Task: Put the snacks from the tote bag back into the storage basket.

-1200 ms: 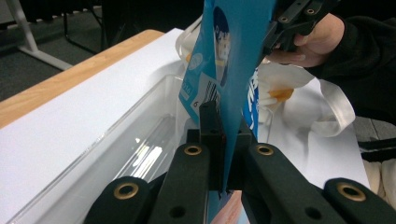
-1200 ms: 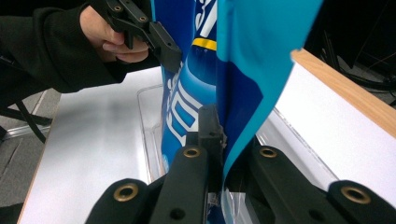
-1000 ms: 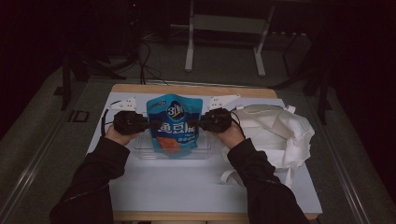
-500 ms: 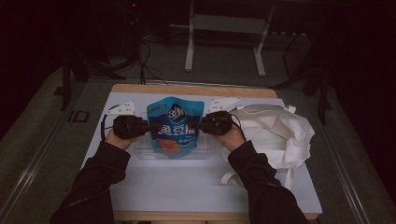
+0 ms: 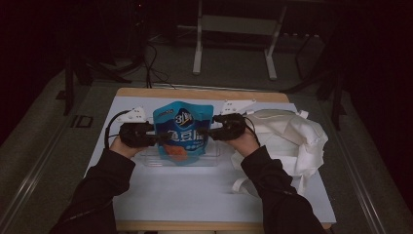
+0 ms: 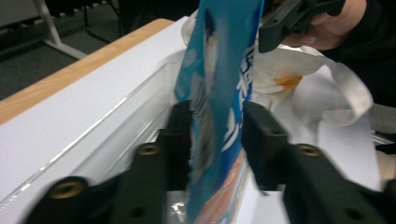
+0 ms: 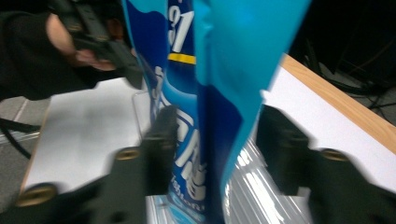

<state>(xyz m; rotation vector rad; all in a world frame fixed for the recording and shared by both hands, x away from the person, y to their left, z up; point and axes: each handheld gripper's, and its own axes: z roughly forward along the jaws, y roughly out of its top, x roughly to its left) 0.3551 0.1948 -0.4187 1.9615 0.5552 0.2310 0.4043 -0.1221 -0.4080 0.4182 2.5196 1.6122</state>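
Note:
A blue snack pouch [image 5: 183, 131] stands upright in a clear plastic tray [image 5: 146, 158] at the middle of the table. My left gripper [image 5: 158, 138] is at its left edge and my right gripper [image 5: 210, 132] at its right edge. In the left gripper view the pouch [image 6: 219, 70] runs between the jaws of my left gripper [image 6: 217, 121], with a gap beside one jaw. The right gripper view shows the pouch [image 7: 210, 70] between the parted jaws of my right gripper [image 7: 217, 126]. Both pairs of jaws have just been opening and no longer pinch it.
A crumpled white cloth bag [image 5: 292, 136] lies right of the tray, close to the right hand. A white mat [image 5: 195, 195] covers the wooden table [image 5: 195, 92]. Metal stand legs and cables are on the dark floor beyond.
The pouch sits a touch lower in the tray. Both hands have stayed at its sides.

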